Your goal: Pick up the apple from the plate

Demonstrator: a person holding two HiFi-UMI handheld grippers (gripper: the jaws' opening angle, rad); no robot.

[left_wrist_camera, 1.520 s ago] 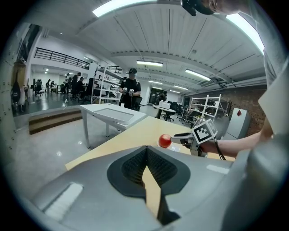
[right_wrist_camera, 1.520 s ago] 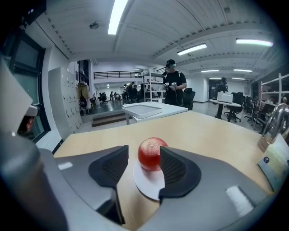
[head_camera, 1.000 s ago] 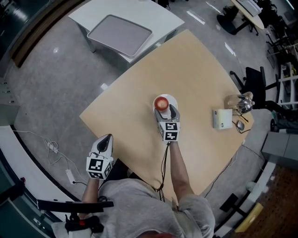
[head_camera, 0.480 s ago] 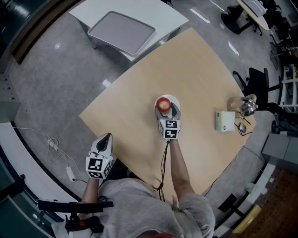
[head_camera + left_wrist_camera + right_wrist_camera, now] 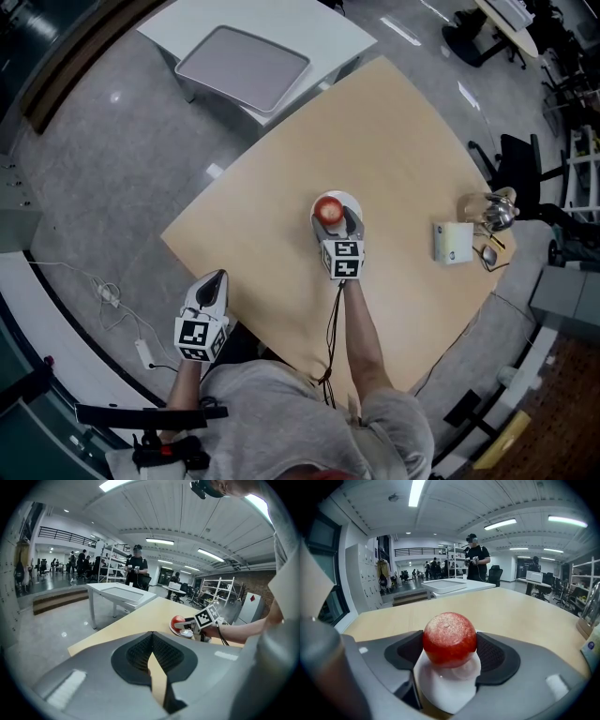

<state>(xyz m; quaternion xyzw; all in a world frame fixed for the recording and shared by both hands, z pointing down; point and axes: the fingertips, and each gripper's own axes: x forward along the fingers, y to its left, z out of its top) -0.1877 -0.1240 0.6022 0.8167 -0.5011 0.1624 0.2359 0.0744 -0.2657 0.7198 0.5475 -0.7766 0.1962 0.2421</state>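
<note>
Red apple [image 5: 449, 638] sits on the plate [image 5: 445, 693], between the jaws of my right gripper [image 5: 450, 653], which have just been opening and stand wide, not squeezing it. Nothing is lifted yet; I judge closing and raising remain. My left gripper [image 5: 151, 651] is closed, empty, well apart.

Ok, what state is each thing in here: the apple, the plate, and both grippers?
Apple: resting on the plate, not lifted.
Plate: flat on the table, apple on it.
Right gripper: open, jaws have just been opening, apple between them.
Left gripper: shut, empty.
</note>
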